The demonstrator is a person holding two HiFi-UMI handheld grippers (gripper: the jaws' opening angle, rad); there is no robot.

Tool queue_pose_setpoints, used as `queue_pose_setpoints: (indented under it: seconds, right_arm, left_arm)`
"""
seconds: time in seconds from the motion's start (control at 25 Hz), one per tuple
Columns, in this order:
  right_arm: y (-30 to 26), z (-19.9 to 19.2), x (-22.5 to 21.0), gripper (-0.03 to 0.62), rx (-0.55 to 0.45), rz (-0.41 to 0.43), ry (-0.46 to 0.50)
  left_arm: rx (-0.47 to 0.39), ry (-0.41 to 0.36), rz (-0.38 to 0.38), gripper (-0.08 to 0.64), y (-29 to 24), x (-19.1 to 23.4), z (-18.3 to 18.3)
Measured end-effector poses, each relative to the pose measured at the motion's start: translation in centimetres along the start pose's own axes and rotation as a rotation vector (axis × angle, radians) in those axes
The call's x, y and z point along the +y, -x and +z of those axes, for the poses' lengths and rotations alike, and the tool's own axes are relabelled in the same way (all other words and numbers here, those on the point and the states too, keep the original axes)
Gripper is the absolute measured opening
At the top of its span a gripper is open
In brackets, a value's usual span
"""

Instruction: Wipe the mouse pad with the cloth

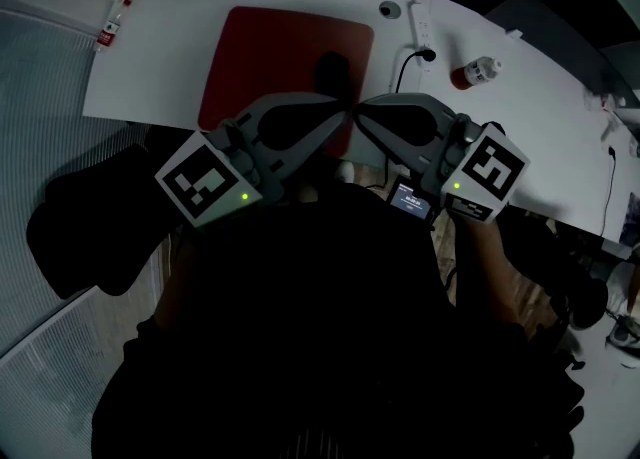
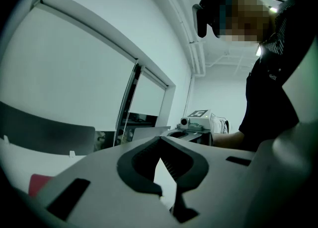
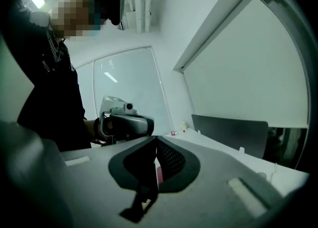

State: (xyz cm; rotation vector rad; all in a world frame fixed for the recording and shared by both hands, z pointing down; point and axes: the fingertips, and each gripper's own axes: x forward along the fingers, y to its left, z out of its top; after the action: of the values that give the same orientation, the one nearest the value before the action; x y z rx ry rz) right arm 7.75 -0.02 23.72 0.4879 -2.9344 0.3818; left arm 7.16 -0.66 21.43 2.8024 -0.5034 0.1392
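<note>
Hovering tip to tip over the red mouse pad (image 1: 265, 57), left gripper (image 1: 340, 108) and right gripper (image 1: 361, 116) were both closed and empty.

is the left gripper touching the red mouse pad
Apart. In the left gripper view the left gripper points level, shut and empty, with wall behind its tips; the mouse pad is only a red corner well below.

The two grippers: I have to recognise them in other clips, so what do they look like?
Both the left gripper and the right gripper are light grey, with curved jaws lined in black ribbed pads. Each carries a white cube with black square markers and a green light. The person's top is dark.
</note>
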Motion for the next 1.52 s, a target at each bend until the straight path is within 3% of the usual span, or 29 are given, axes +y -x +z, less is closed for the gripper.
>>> queue_pose_setpoints:
  seconds: [0.48,0.84,1.08,1.52]
  right_arm:
    - [-0.1,-1.2,-2.2,0.005,-0.025,0.038,-0.078]
    - [2.2,-1.8,-5.3,0.005,-0.037,-0.105,-0.091]
    - [2.1,-1.8,-8.6,0.008,-0.04,-0.202,-0.107]
    - [-2.4,-1.6,-14.3,0.086,-0.024,-0.251,-0.161]
  left_arm:
    - [0.054,0.074,0.033,0.008,-1.2,1.1,-1.5]
    - [0.042,0.069,-0.06,0.008,-3.9,2.7,-0.3]
    - [0.044,0.069,-0.081,0.008,-4.7,5.9,0.3]
    - [0.07,0.105,-0.102,0.007,-4.2,12.7,0.4]
